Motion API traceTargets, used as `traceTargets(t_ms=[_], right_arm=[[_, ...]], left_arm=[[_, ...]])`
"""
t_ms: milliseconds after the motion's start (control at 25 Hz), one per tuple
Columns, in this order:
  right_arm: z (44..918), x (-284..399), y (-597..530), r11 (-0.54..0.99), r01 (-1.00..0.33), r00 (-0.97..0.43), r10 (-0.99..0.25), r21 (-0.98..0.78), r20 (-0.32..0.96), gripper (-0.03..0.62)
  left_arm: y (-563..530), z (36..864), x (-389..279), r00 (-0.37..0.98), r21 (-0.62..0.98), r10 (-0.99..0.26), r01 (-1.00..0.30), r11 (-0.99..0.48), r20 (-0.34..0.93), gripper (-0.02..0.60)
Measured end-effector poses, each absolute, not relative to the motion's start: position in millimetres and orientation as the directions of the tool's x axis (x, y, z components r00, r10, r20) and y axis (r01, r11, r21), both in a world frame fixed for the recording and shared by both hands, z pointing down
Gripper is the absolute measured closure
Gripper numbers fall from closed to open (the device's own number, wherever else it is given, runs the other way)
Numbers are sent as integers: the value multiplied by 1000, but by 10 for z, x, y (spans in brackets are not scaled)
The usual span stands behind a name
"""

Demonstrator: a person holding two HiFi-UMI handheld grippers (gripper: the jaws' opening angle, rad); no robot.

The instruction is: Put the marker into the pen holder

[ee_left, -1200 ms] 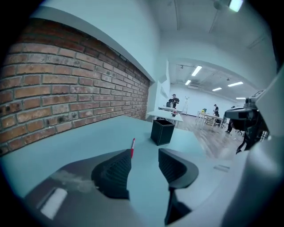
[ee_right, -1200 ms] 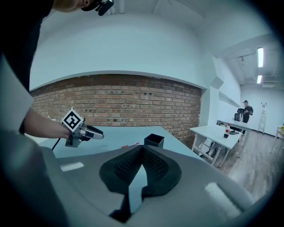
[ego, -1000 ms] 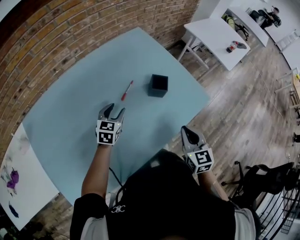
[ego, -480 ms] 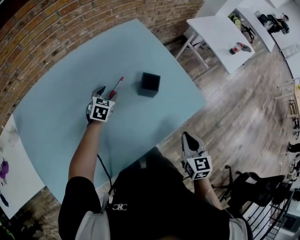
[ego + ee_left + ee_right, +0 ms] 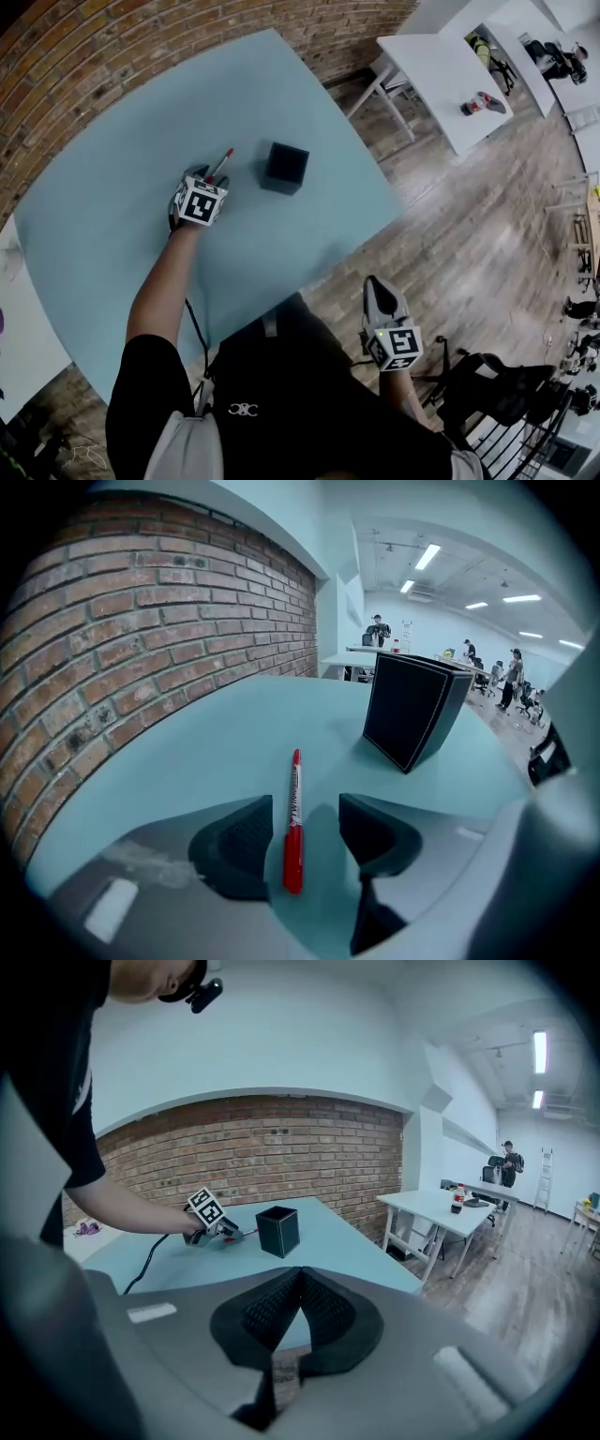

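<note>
Left gripper (image 5: 306, 810) has come down over the marker (image 5: 294, 799), which lies flat just beside the holder (image 5: 412, 710). Its jaws, just narrowing, straddle it untouched, so the grasp appears imminent. Right gripper (image 5: 298, 1279), jaws together and empty, hangs well clear of the holder.

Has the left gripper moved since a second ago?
Yes. The left gripper advanced toward the black square pen holder; the red marker lies between its jaws, which have just been closing.
</note>
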State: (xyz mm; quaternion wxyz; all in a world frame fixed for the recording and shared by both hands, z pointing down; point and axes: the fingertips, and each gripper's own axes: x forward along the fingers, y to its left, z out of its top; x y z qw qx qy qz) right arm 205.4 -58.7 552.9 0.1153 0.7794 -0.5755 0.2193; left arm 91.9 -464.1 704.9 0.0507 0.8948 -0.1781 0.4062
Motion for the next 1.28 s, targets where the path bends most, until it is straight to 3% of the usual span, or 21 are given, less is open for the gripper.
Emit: traceTargets(t_ms=[320,600,920,1280], right_arm=[[5544,2230,-523,-330,-942,266,-837,-53,478,588],[5490,2290,-498,-331,-941,261,-850,-77,457,588],[5465,2293,-576,-306,-950,247,-859,-62,448,588],[5340,2282,-844,-242,-970,206,-889,-36,410,588]], left_arm=[[-4756,7202,854,572,-37,-289,-411,-911,768,408],[-4615,7229,934,582,-31,-261,-375,-927,770,548],[-4654,7044,852,593,-15,-260,-386,-922,762,543],[-4627,6161,618,661,-127,-364,-379,-917,655,541]])
